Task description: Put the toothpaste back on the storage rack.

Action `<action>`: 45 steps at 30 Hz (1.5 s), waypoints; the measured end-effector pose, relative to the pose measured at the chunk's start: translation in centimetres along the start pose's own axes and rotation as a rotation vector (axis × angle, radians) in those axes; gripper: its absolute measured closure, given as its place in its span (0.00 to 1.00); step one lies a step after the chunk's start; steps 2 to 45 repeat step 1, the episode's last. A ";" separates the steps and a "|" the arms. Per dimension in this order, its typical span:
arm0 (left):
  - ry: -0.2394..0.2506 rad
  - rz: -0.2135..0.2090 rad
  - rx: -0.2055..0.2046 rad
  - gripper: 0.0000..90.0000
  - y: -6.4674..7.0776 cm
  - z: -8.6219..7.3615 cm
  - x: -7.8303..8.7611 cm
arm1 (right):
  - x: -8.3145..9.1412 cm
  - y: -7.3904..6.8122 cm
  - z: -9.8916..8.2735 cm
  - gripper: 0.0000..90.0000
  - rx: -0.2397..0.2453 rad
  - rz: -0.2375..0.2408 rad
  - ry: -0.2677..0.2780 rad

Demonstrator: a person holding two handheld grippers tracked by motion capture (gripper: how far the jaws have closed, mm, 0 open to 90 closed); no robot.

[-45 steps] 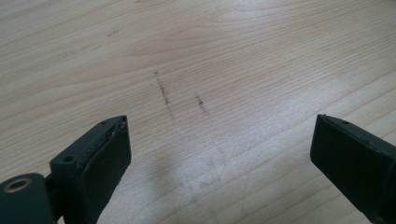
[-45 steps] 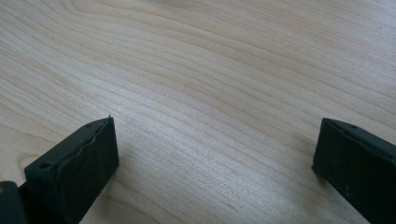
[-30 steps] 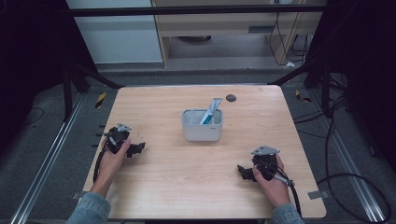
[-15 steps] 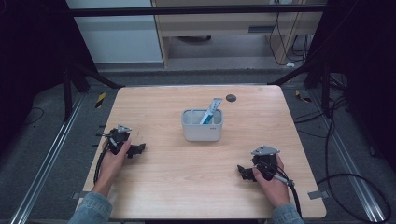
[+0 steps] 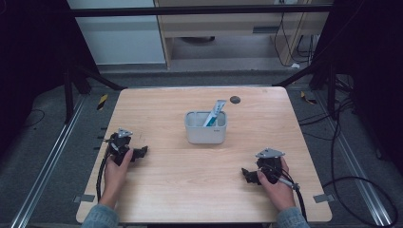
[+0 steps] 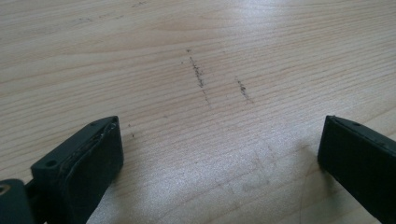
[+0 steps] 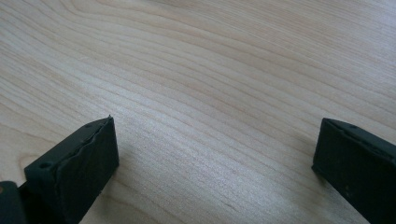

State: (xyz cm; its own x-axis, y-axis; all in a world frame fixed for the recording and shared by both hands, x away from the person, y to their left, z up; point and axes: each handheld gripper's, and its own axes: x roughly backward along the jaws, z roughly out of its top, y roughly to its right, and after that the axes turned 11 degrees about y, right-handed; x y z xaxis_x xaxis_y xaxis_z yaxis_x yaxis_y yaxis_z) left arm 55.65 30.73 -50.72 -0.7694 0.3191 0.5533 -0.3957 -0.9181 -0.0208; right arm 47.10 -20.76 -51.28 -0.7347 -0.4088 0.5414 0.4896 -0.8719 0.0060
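On table, L gripper & R gripper, both w/ jaws apart, flanking bin w/ 1 tube.

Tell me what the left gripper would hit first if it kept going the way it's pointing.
Probably nothing: the left gripper points right, across bare table, passing in front of the grey bin; its jaws stand open with only wood ahead.

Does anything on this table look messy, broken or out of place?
Little stands out. The tube leans in the grey bin rather than standing upright, and short dark scuff marks streak the table ahead of the left gripper.
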 end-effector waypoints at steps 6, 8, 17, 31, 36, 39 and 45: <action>0.000 0.000 0.001 0.00 0.0 0.0 0.0 | 0.0 0.0 0.0 0.00 -0.001 0.001 0.000; 0.000 0.000 0.001 0.00 0.0 0.0 0.0 | 0.0 0.0 0.0 0.00 -0.001 0.001 0.000; 0.000 0.000 0.001 0.00 0.0 0.0 0.0 | 0.0 0.0 0.0 0.00 -0.001 0.001 0.000; 0.000 0.000 0.001 0.00 0.0 0.0 0.0 | 0.0 0.0 0.0 0.00 -0.001 0.001 0.000; 0.000 0.000 0.001 0.00 0.0 0.0 0.0 | 0.0 0.0 0.0 0.00 -0.001 0.001 0.000; 0.000 0.000 0.001 0.00 0.0 0.0 0.0 | 0.0 0.0 0.0 0.00 -0.001 0.001 0.000; 0.000 0.000 0.001 0.00 0.0 0.0 0.0 | 0.0 0.0 0.0 0.00 -0.001 0.001 0.000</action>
